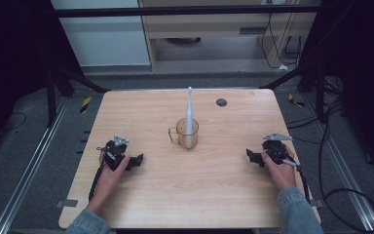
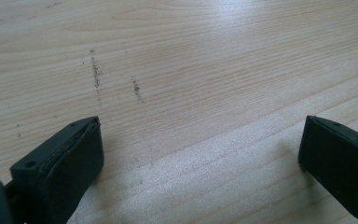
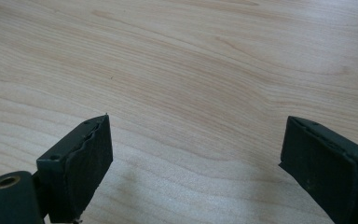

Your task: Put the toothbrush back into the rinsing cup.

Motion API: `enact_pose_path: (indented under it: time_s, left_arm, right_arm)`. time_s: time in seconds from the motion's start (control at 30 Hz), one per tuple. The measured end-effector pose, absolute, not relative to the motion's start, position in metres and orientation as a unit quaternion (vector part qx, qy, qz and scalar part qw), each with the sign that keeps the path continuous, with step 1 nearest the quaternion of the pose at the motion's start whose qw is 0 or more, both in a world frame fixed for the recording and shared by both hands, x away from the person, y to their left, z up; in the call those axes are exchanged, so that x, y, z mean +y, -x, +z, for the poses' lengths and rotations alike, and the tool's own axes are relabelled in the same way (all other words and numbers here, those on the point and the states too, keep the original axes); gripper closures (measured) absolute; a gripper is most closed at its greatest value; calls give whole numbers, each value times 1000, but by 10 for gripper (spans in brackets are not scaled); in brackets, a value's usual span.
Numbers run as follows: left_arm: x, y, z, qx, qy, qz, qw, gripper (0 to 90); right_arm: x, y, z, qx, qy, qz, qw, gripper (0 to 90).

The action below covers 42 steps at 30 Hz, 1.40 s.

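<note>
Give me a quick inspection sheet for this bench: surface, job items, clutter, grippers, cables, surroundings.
Surface: light wood table, a few dark scuff marks in the left gripper view.
Job's things: clear amber cup with handle, mid-table; white toothbrush standing in it.
Clutter: small dark round spot near the far edge; cannot tell what it is.
Grippers: left gripper and right gripper low over the table on either side of the cup, jaws wide apart, holding nothing.
Cables: one trails from each gripper; black cables loop on the floor at right.
Surroundings: dark frame rails, grey floor, pale cabinets beyond.
</note>
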<state>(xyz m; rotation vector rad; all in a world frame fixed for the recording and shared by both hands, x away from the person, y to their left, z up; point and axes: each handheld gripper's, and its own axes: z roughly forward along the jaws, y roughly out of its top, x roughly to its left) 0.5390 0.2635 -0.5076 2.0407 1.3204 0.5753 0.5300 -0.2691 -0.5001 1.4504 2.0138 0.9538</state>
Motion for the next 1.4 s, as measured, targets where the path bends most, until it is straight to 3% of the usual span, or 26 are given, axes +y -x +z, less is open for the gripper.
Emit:
enact_pose_path:
  time_s: [1.27, 1.4]
  left_arm:
    - [263, -539, -508, 501, -775, 219, 317, 0]
    - [264, -539, -508, 501, -775, 218, 316, 0]
  right_arm:
    - [-267, -539, -511, 738, -542, 323, 240, 59]
    - [-264, -537, -512, 732, -555, 316, 238, 2]
